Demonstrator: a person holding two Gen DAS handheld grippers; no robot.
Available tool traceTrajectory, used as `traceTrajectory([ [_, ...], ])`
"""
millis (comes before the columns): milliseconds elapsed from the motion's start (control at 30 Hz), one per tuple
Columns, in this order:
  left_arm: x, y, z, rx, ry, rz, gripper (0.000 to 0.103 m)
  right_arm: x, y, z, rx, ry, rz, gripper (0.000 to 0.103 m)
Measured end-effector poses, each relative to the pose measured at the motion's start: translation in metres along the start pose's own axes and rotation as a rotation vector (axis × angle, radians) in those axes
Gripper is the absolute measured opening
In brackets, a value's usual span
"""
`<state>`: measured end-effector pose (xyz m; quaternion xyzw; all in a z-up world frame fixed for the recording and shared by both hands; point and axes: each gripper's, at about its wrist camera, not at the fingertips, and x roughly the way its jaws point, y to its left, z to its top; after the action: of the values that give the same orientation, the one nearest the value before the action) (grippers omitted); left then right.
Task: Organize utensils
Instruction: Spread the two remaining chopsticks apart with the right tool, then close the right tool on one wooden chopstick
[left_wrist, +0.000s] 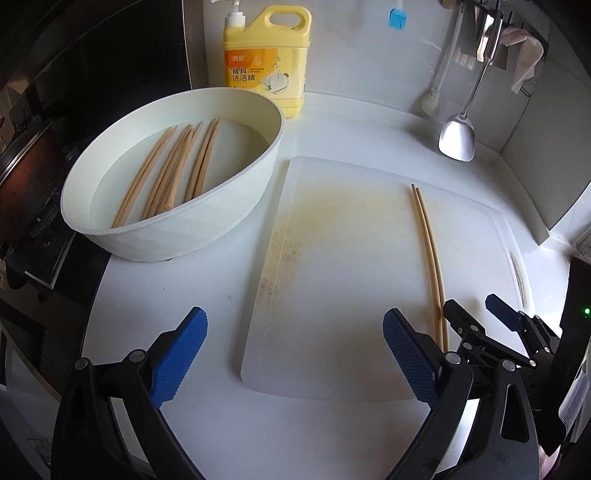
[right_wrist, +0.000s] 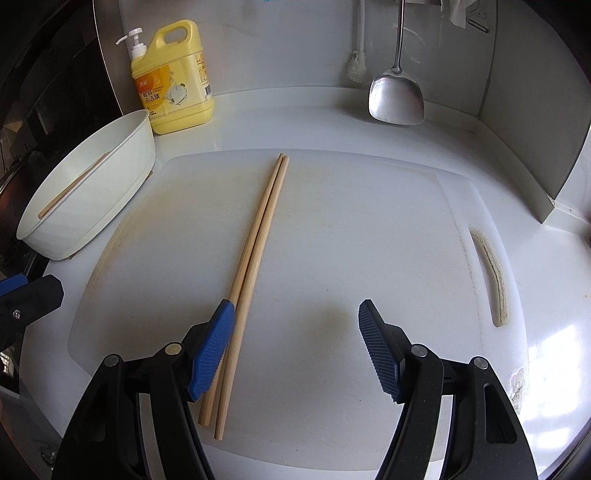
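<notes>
A white counter carried everything. A white cutting board lay flat on it, stained yellowish along its left edge, with a slot handle near its right edge. Just left of the board stood a white basin. Behind the basin, against the back wall, stood a yellow detergent bottle with a pump. To the right at the back, the blade of a steel spatula hung close over the counter; whether it touched could not be told.
</notes>
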<state>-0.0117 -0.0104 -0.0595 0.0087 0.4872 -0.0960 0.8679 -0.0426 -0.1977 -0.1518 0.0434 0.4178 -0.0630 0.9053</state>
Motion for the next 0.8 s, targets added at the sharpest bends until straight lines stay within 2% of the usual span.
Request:
traceTrajectory([
  [433, 0.005, -0.003, -0.002, -0.001, 0.005, -0.012, 0.094, 0.004, 0.006, -0.002, -0.046, -0.041, -0.044, 0.067],
  [600, 0.011, -0.010, -0.005, -0.002, -0.022, -0.018, 0.094, 0.009, 0.005, 0.002, -0.060, -0.082, -0.026, 0.066],
  [733, 0.015, -0.021, -0.006, 0.005, -0.055, -0.031, 0.094, 0.010, -0.003, 0.006, -0.071, -0.103, -0.009, 0.053],
  [800, 0.020, -0.027, -0.006, -0.003, -0.063, -0.045, 0.094, 0.009, -0.005, 0.005, -0.094, -0.116, 0.001, 0.049],
])
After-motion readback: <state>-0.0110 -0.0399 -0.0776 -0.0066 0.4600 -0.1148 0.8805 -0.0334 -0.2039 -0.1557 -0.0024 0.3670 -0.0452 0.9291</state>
